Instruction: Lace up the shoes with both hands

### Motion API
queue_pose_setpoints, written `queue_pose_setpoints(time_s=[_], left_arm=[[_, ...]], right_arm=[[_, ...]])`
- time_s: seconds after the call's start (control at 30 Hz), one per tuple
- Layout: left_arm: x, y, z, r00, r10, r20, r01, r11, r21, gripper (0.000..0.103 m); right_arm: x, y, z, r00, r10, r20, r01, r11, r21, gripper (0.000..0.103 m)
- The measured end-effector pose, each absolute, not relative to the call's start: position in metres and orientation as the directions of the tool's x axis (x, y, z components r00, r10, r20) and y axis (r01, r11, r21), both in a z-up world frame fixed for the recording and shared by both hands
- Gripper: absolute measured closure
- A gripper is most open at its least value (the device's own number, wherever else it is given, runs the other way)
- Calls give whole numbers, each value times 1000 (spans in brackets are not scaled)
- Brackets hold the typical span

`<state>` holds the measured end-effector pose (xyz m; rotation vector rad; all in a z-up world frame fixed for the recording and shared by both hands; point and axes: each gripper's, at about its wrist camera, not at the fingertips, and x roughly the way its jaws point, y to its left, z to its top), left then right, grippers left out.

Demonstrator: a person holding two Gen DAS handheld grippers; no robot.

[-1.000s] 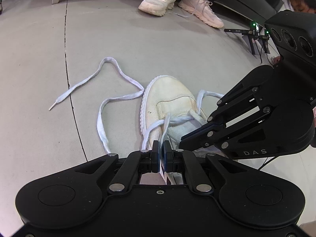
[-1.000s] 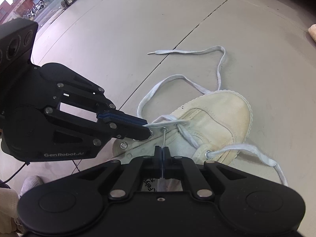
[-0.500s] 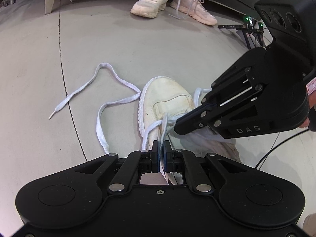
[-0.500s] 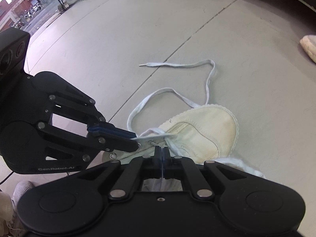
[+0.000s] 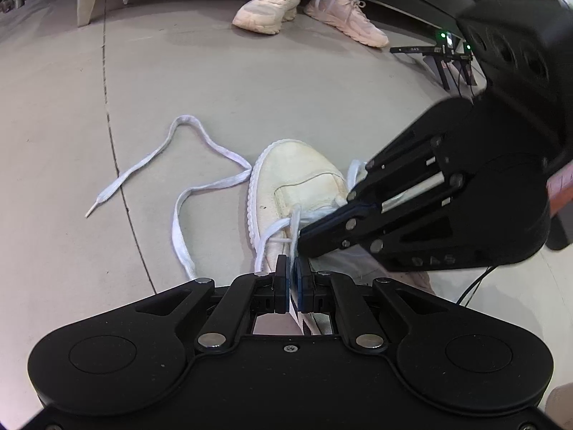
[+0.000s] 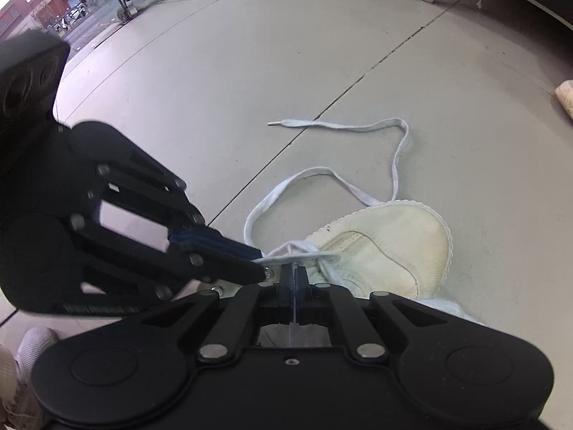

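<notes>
Shoe (image 5: 297, 193) cream; lace (image 5: 215, 186) pinched by left hand-held gripper (image 5: 294, 279); right hand-held gripper (image 6: 294, 279), marked "DAS", likewise clamped.

A grey floor (image 5: 179, 82) with a dark seam carries a cream shoe (image 5: 290, 179). Its white lace (image 5: 186, 143) trails loose across the seam, left of the shoe's toe.

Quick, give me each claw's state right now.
Left claw: shut on the white shoelace at the cream shoe.
Right claw: shut, with a thin white strand pinched between its pads.
</notes>
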<state>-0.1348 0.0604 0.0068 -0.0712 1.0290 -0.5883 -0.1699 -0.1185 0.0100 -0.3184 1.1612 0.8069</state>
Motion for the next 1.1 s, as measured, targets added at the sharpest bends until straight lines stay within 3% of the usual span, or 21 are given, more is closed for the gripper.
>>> queue_pose_setpoints(time_s=[0.47, 0.57, 0.93, 1.1], left_arm=[[-121, 63, -10, 328, -541, -775, 428, 816, -388, 100], [-119, 62, -12, 315, -558, -768, 436, 804, -405, 100], [-113, 71, -17, 307, -616, -726, 423, 771, -475, 99], [-106, 74, -22, 291, -647, -705, 412, 750, -518, 95]], right_arm=[[-190, -140, 10, 272, 438, -857, -752, 652, 94, 95], [-192, -138, 5, 274, 417, -867, -767, 638, 65, 102], [-206, -138, 0, 304, 474, -826, -834, 552, 10, 102], [-217, -139, -2, 335, 482, -809, -865, 498, -61, 102]])
